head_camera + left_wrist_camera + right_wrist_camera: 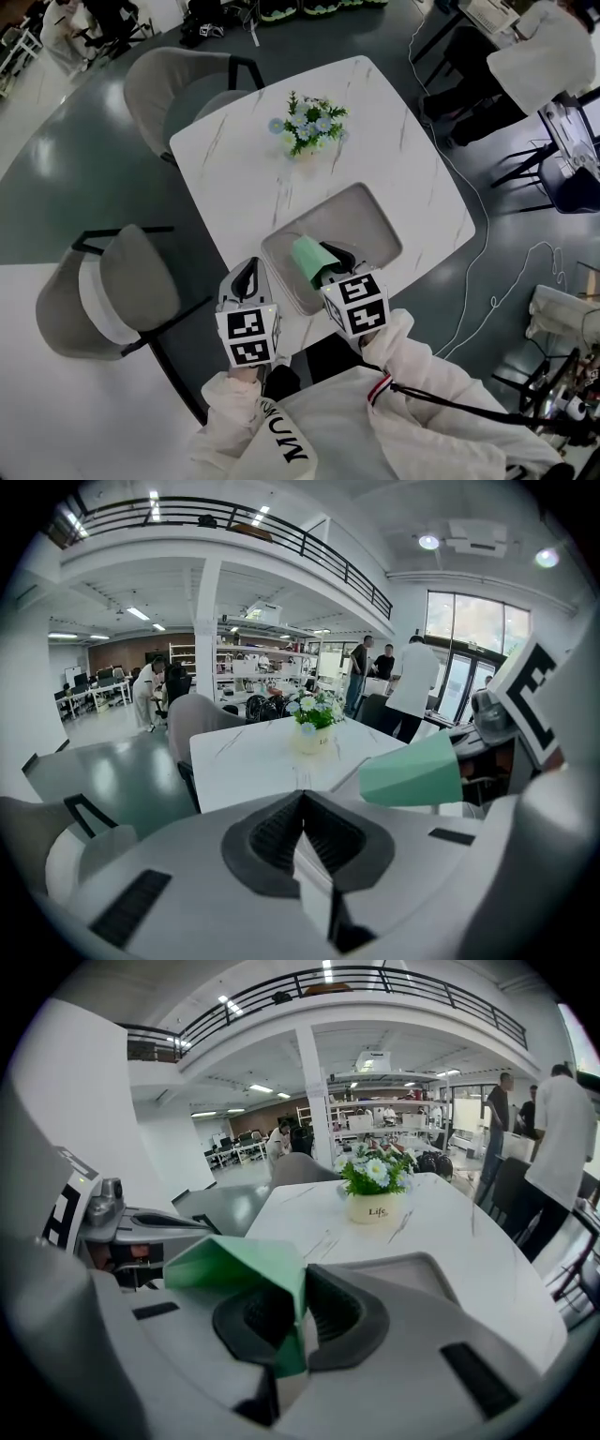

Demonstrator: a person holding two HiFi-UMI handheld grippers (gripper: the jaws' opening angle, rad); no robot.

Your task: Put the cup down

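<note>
A light green paper cup (307,256) hangs tilted above the grey tray (375,217), with my right gripper (330,273) shut on its rim. In the right gripper view the cup's wall (246,1265) is pinched flat between the dark pads (342,1314). My left gripper (249,274) sits just left of the tray at the table's near edge, its jaws shut with nothing between them. The left gripper view has the cup (412,772) to the right, apart from the left gripper (302,829).
A small pot of flowers (307,125) stands at the middle of the white marble table (412,169). Grey chairs (122,281) stand at the left and far side (173,84). Cables trail on the floor at the right (473,253). People stand in the background.
</note>
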